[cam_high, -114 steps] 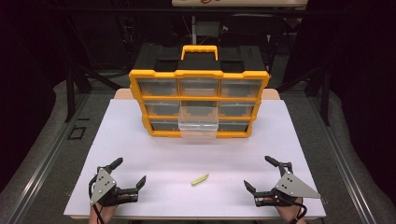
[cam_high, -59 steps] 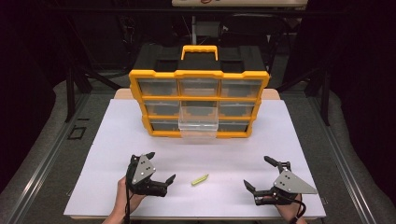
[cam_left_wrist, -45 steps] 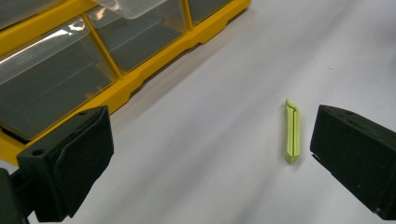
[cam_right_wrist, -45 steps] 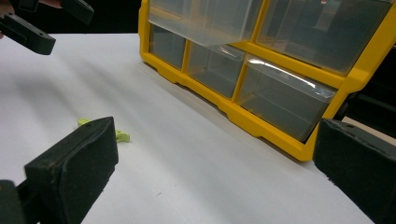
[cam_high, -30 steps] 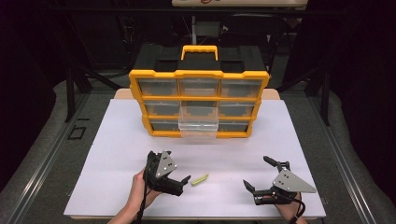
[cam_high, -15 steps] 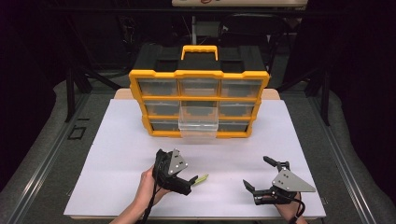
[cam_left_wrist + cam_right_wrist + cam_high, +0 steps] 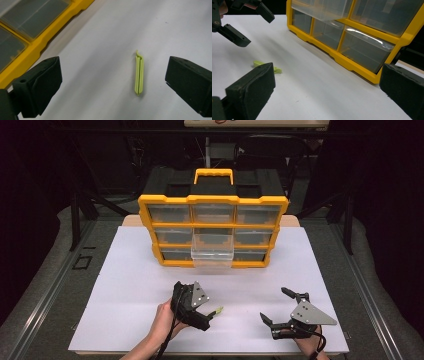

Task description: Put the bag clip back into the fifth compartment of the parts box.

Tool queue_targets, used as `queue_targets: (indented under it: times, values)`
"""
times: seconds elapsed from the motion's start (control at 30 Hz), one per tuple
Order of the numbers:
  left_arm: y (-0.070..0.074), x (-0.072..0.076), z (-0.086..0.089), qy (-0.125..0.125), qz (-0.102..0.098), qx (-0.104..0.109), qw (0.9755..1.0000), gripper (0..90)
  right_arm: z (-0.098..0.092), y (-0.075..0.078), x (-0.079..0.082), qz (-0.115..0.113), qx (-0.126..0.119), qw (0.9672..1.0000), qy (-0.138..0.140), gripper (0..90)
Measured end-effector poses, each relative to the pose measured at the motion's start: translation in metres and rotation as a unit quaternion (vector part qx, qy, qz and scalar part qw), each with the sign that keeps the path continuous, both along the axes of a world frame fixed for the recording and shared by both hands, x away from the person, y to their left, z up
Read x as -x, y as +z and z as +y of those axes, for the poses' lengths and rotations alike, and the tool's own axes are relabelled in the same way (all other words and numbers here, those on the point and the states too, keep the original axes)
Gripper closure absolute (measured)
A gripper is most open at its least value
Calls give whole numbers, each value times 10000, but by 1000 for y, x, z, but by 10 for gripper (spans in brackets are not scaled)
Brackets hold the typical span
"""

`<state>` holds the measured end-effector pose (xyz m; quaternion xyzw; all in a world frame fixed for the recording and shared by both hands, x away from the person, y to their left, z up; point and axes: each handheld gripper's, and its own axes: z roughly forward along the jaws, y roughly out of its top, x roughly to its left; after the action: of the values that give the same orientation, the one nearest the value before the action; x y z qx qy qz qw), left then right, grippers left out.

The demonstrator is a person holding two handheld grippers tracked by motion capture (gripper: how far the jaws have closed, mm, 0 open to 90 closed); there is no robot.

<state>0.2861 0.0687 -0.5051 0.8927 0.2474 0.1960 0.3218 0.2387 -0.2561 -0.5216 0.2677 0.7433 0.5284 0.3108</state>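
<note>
A small yellow-green clip lies flat on the white sheet, near the front middle. My left gripper hovers right over it, open. In the left gripper view the clip lies between the two wide-apart jaws of that gripper, closer to the right jaw. My right gripper rests open at the front right, with nothing between its jaws. In the right gripper view the clip shows partly behind this gripper's left jaw, with the left gripper beyond it.
A yellow and black drawer organizer stands at the back of the sheet, with clear drawers. One clear middle drawer is pulled out toward me. The organizer's yellow base shows at the upper left of the left gripper view.
My left gripper has travelled right from the front left corner to the clip and now straddles it. The right gripper and the clip have stayed put.
</note>
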Motion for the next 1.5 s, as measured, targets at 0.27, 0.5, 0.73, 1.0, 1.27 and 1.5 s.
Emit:
queue_targets:
  times: [0.27, 0.5, 0.73, 1.0, 1.27, 1.5]
  values:
    - [-8, -3, -9, -208, 160, -285, 9992, 95, 0, 0, 0, -4, 32, 10000, -12, 0]
    - [-14, -6, -16, -296, 318, -462, 9980, 206, 1, 0, 1, -6, 73, 10000, -3, 0]
    - [-20, -7, -26, -488, 479, -700, 9952, 353, 2, -1, 0, 0, 103, 9999, 7, 0]
    - [-24, -10, -35, -653, 696, -891, 9914, 573, 1, -1, 0, -3, 115, 9999, 24, 0]
    - [-28, -13, -38, -715, 910, -1007, 9882, 690, 2, -1, 0, 23, 122, 9999, 12, 0]
    - [-30, -16, -37, -698, 1062, -939, 9874, 727, 2, -1, 0, 26, 138, 9999, 23, 0]
